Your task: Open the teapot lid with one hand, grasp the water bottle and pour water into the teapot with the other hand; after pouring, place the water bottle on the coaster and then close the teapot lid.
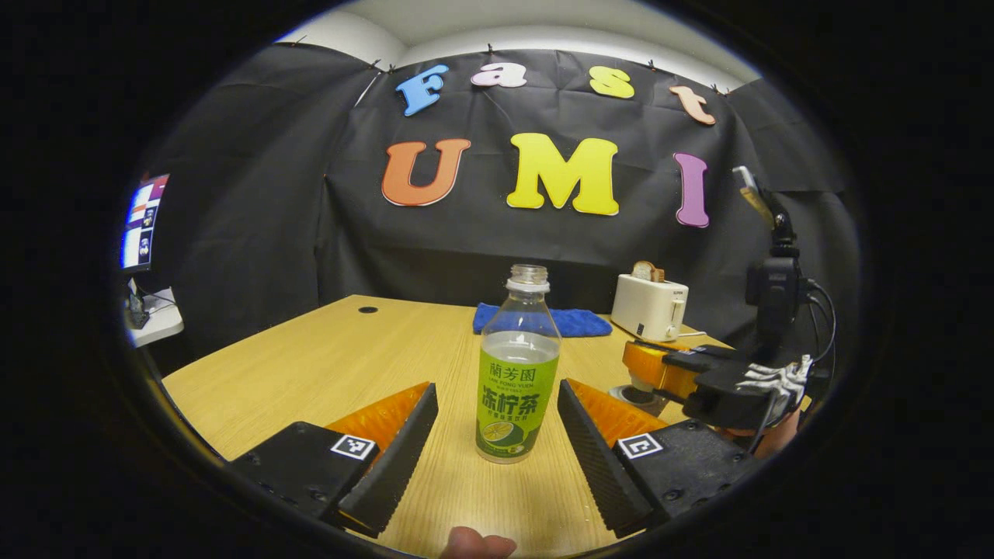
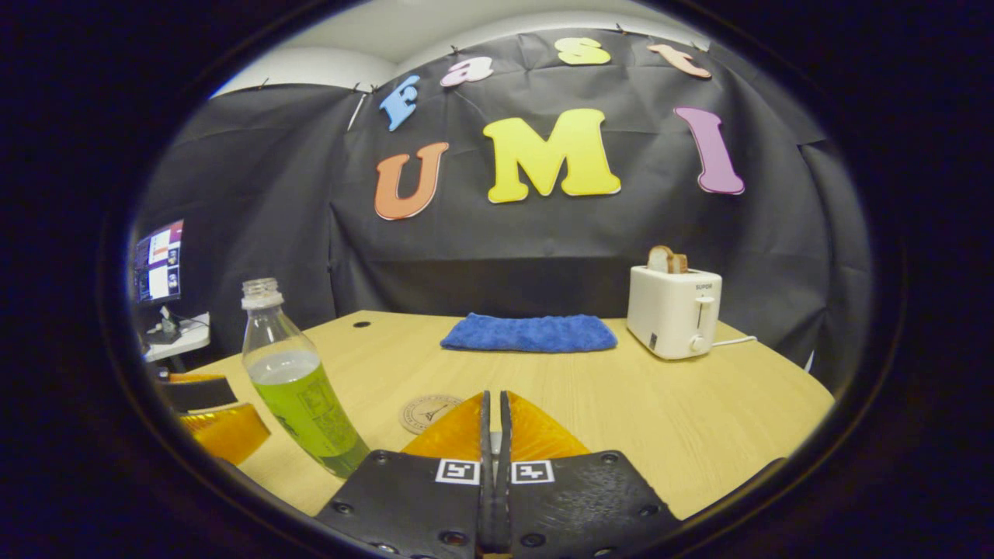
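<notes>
A: In the left gripper view, how far along is the job?

B: Early, I judge. The left gripper (image 1: 497,423) has its jaws apart, either side of the uncapped water bottle (image 1: 518,373) standing on the worktop (image 1: 326,365), not gripping. Its green label carries Chinese characters, too small to read safely.

A: And the right gripper view?

B: The right gripper (image 2: 494,411) has its jaws together; whether they pinch anything, I cannot tell. The coaster (image 2: 425,411) lies bare just ahead. The toaster (image 2: 674,310) bears illegible writing.
</notes>
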Demonstrator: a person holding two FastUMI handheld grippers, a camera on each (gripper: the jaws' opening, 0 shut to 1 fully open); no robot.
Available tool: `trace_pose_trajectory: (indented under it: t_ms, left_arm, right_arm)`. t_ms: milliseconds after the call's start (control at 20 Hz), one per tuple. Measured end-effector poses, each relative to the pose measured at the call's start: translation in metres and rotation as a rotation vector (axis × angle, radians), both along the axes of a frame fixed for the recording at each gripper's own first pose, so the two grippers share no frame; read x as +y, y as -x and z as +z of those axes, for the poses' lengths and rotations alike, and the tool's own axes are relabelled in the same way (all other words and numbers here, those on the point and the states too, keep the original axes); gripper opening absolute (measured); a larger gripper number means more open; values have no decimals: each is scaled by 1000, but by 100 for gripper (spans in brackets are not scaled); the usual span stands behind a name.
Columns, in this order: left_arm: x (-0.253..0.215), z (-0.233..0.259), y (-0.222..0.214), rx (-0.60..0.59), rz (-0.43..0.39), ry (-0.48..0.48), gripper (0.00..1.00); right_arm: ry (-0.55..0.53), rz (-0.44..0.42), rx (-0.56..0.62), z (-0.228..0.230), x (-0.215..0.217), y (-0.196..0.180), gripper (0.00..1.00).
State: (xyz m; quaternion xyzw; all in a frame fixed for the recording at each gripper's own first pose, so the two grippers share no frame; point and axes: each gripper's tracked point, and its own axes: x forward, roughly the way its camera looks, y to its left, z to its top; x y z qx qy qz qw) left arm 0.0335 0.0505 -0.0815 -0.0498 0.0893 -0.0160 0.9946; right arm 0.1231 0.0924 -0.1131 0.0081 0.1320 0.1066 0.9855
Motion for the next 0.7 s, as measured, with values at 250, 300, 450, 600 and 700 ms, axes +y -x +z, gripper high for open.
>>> trace_pose_trajectory:
  t_ms: [250, 300, 450, 600, 700]
  left_arm:
    - [-9, -22, -17, 49, -26, -4, 98]
    - [-10, -26, -20, 56, -28, -3, 98]
    - [-7, -32, -29, 74, -16, -16, 98]
    - [-8, -37, -32, 95, -15, -9, 98]
    - [-9, -38, -36, 92, -18, -6, 97]
  right_arm:
    - [12, -4, -32, 23, -17, 20, 0]
    - [19, -7, -42, 27, -21, 23, 0]
    - [23, -12, -59, 37, -30, 32, 0]
    - [29, -15, -54, 36, -38, 40, 0]
    - [30, -19, -50, 34, -43, 42, 0]
